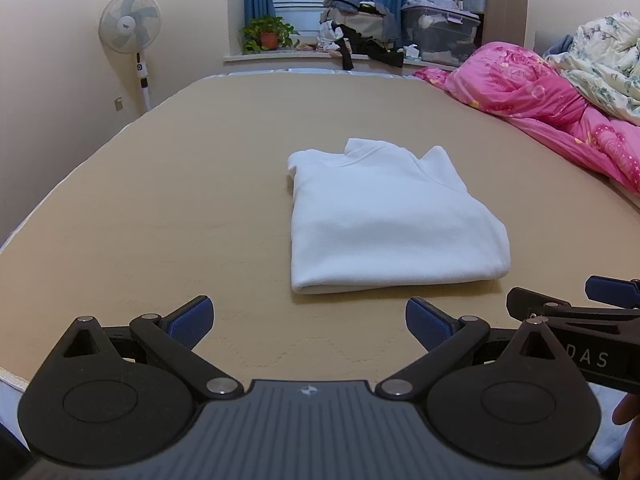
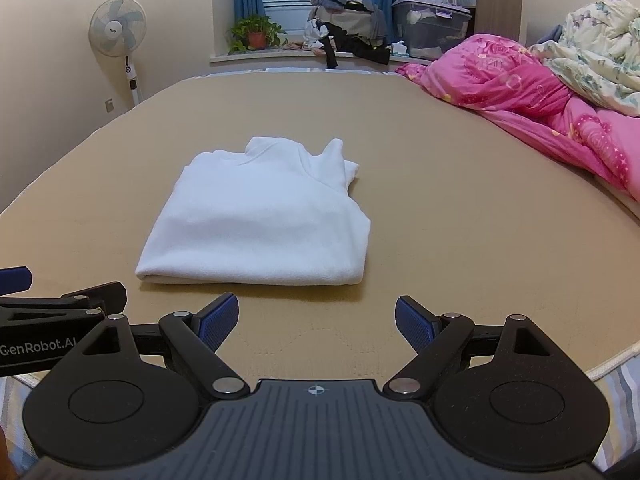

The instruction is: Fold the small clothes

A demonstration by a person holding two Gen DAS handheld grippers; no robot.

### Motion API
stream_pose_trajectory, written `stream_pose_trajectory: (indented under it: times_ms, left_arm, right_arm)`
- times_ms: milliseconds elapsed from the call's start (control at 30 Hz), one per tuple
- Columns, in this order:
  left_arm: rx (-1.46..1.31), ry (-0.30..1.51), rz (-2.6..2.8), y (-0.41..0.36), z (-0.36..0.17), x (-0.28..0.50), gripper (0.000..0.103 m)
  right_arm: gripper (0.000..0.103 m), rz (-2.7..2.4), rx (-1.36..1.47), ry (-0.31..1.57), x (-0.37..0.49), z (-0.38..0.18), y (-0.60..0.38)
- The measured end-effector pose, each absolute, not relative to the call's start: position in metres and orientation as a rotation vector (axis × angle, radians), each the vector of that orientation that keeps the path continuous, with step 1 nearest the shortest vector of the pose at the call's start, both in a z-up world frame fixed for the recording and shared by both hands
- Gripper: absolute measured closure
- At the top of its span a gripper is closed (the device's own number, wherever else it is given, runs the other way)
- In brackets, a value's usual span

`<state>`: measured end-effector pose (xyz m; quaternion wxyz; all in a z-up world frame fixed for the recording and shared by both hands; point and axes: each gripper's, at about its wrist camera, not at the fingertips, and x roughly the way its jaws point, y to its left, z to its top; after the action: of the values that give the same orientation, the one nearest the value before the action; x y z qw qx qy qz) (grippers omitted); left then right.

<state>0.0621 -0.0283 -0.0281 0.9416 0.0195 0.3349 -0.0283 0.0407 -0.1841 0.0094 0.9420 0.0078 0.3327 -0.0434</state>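
White folded garment (image 1: pixel 394 216) flat; both hand-held grippers angled down, jaws apart, empty.

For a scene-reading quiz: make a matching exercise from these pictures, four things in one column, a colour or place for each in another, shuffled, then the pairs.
Things:
1. folded garment
2. quilt
3. standing fan
4. potted plant

Descriptions:
A. by the left wall
B. white, in the middle of the bed
C. on the windowsill
D. pink, bunched at the bed's right side

Pairs: 1-B, 2-D, 3-A, 4-C
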Motion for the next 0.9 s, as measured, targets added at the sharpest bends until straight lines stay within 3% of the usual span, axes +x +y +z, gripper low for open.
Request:
stream_pose_trajectory:
  times_ms: [900]
  left_arm:
    - [0.040,0.683,-0.060,-0.0282,-0.0295,0.0618,0.001]
  right_arm:
    - [0.016,-0.094,-0.001,0.667,0.0403,0.0075,-0.1813]
